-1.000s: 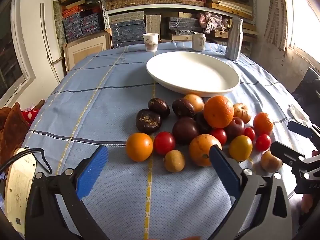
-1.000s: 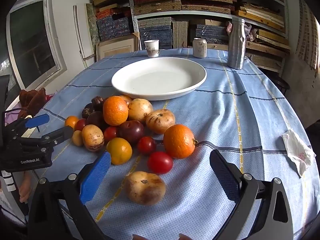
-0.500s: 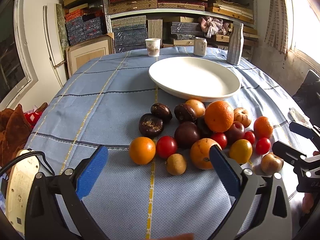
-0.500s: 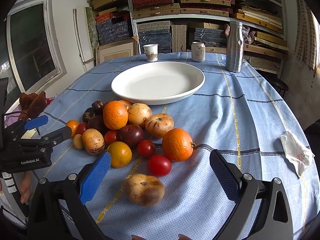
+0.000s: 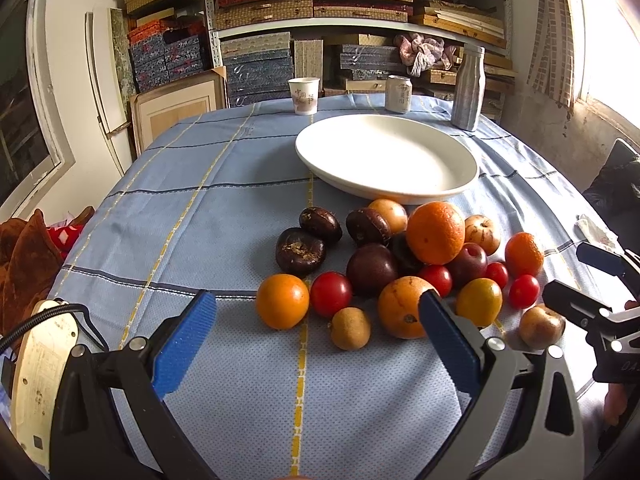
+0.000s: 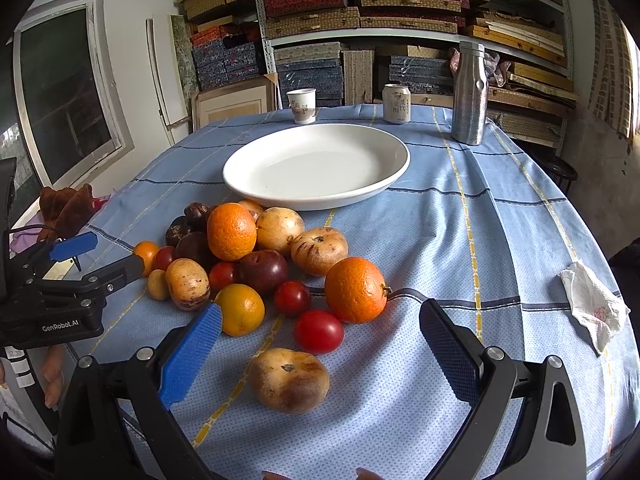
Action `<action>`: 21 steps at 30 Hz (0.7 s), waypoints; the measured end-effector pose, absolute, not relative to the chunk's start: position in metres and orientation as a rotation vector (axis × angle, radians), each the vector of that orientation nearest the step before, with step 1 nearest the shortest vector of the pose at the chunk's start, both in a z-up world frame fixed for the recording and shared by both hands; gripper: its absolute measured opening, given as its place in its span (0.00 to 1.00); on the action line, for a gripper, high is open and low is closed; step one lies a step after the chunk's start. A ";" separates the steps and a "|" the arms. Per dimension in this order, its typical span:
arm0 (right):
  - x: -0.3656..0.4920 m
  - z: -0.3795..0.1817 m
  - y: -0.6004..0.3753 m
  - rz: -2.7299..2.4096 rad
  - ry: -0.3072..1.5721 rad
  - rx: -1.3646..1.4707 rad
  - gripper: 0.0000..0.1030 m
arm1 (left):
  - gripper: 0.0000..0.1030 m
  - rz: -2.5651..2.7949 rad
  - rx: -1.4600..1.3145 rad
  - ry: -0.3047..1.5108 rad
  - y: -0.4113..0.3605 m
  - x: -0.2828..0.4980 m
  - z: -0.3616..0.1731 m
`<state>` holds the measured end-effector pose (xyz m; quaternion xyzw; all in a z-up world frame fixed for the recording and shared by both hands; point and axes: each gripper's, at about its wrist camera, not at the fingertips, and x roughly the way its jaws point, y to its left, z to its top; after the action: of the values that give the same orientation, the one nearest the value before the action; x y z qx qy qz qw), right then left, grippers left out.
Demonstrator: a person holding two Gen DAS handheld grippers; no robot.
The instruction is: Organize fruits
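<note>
A pile of fruit lies on the blue tablecloth in front of an empty white plate (image 5: 387, 156), also in the right wrist view (image 6: 316, 164). It holds a big orange (image 5: 435, 232), dark brown fruits (image 5: 300, 250), red tomatoes (image 5: 331, 294) and small orange fruits (image 5: 282, 301). My left gripper (image 5: 318, 322) is open and empty, just short of the pile. My right gripper (image 6: 320, 338) is open and empty, its jaws on either side of a brown pear-like fruit (image 6: 289, 380) and a red tomato (image 6: 319, 331). An orange (image 6: 355, 289) sits just beyond.
A paper cup (image 5: 304, 95), a can (image 5: 398, 93) and a metal bottle (image 6: 469, 94) stand behind the plate. A crumpled white tissue (image 6: 592, 308) lies at the table's right edge. Shelves of boxes fill the back wall. A brown cloth (image 5: 24, 256) hangs off the left.
Both grippers have tilted or drawn back slightly, so the fruit sits a little lower in both views. Both stay open. No fruit has moved.
</note>
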<state>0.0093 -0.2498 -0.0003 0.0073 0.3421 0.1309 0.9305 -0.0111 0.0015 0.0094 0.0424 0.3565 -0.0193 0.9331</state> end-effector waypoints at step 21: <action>0.009 0.000 -0.251 0.269 0.702 0.016 0.97 | 0.96 -0.024 0.089 0.736 0.005 -0.009 0.008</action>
<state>0.0094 -0.2506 -0.0002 0.0080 0.3427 0.1312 0.9302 -0.0090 0.0045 0.0077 0.0436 0.3595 -0.0115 0.9320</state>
